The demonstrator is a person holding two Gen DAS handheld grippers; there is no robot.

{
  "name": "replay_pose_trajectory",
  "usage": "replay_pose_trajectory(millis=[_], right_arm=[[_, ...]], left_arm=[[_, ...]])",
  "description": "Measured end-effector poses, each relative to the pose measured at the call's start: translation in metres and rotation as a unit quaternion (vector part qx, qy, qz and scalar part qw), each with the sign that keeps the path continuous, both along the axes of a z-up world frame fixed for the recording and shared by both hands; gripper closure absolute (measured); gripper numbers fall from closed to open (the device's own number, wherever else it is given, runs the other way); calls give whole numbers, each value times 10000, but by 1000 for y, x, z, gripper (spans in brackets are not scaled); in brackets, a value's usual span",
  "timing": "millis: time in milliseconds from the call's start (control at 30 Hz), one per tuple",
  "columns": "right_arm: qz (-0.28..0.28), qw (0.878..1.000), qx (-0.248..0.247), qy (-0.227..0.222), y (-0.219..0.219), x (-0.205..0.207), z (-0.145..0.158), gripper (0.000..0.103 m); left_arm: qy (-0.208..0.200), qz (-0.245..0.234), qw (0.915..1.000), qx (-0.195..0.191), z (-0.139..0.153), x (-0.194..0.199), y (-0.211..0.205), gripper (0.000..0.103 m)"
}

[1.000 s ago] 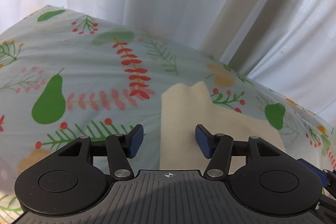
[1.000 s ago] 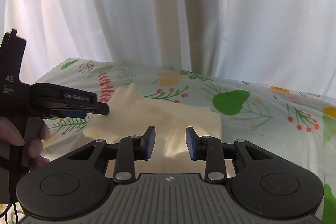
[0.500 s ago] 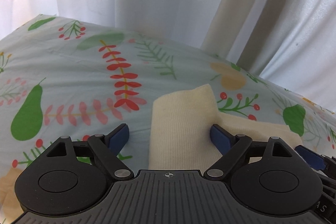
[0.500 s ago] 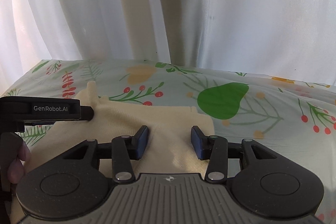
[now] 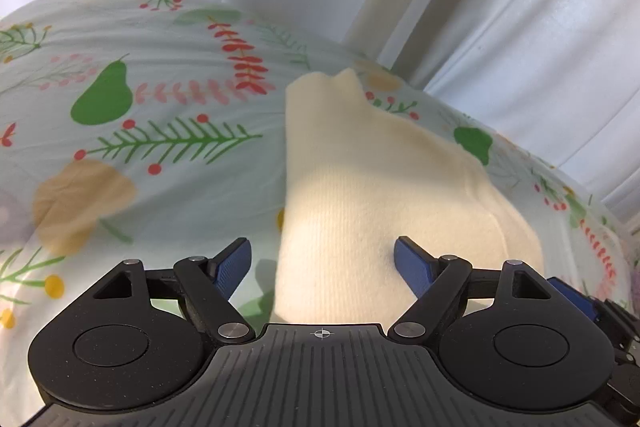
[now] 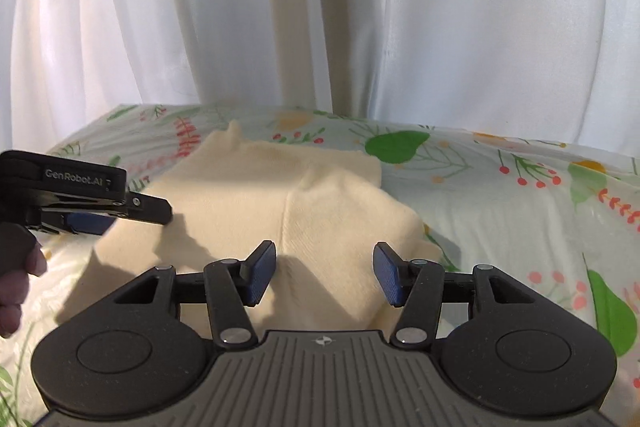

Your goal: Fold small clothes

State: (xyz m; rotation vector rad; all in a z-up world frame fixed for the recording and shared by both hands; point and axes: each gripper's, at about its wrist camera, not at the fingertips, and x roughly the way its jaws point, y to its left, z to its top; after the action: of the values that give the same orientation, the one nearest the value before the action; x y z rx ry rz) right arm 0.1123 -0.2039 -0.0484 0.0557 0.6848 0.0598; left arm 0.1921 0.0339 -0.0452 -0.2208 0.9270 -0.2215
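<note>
A cream knit garment [image 5: 372,195] lies folded on the floral tablecloth [image 5: 160,107]. It also shows in the right wrist view [image 6: 288,211], with a folded layer on its right half. My left gripper [image 5: 322,269] is open, its blue pads apart just above the garment's near left edge, holding nothing. It appears from the side in the right wrist view [image 6: 100,211]. My right gripper [image 6: 324,277] is open over the garment's near right part, holding nothing.
White curtains [image 6: 360,7] hang close behind the table. The tablecloth [image 6: 520,195] extends to the right of the garment. The person's hand [image 6: 16,287] holds the left gripper at the left edge of the right wrist view.
Both grippers have opened wider and pulled back and up from the garment. A folded layer now lies on the garment's right half.
</note>
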Motion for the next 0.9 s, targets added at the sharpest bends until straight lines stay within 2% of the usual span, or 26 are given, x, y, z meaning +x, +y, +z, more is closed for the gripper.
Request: replay_pose_trajectory(millis=[33, 67, 100, 167, 233, 367, 467, 600, 700, 733, 767, 833, 867, 900], right_arm=[[-113, 9999, -69, -19, -4, -5, -5, 49], [-207, 9997, 78, -35, -11, -9, -4, 49], [-397, 9989, 253, 1, -18, -13, 0, 50], [-883, 9957, 269, 101, -27, -21, 7, 53], [-1002, 9930, 566, 254, -40, -33, 10, 57], [-361, 9774, 1964, 694, -51, -63, 6, 61], [-39, 9694, 2346, 726, -40, -75, 2, 63], [51, 9730, 2195, 711, -25, -71, -4, 63], [-60, 9742, 2132, 743, -19, -61, -8, 91], [-98, 9726, 2209, 714, -18, -59, -6, 92], [-140, 9665, 2482, 634, -21, -60, -4, 92], [-206, 9414, 3340, 426, -33, -67, 0, 92], [-307, 9270, 3724, 334, -41, -70, -2, 92], [-469, 9199, 3877, 343, -48, -71, -5, 93]], left_arm=[[-34, 7, 10000, 42, 0, -5, 1, 14], [-39, 32, 10000, 74, 5, -11, 3, 14], [-69, 58, 9999, 114, 11, -17, 5, 17], [-182, 77, 9997, 173, 22, -31, 13, 18], [-151, -9, 9998, 148, 26, -45, 19, 18], [155, -270, 9993, 200, 20, -77, 22, 20], [218, -256, 9989, 320, 11, -95, 20, 20], [429, -297, 9981, 329, 0, -106, 18, 21], [273, -339, 9969, 648, -1, -105, 15, 21], [210, -331, 9964, 758, -1, -103, 14, 21], [167, -311, 9955, 876, -1, -100, 14, 23], [88, -220, 9945, 1023, 1, -94, 17, 24], [59, -185, 9949, 992, 1, -92, 19, 24], [85, -127, 9957, 919, 2, -89, 23, 22]])
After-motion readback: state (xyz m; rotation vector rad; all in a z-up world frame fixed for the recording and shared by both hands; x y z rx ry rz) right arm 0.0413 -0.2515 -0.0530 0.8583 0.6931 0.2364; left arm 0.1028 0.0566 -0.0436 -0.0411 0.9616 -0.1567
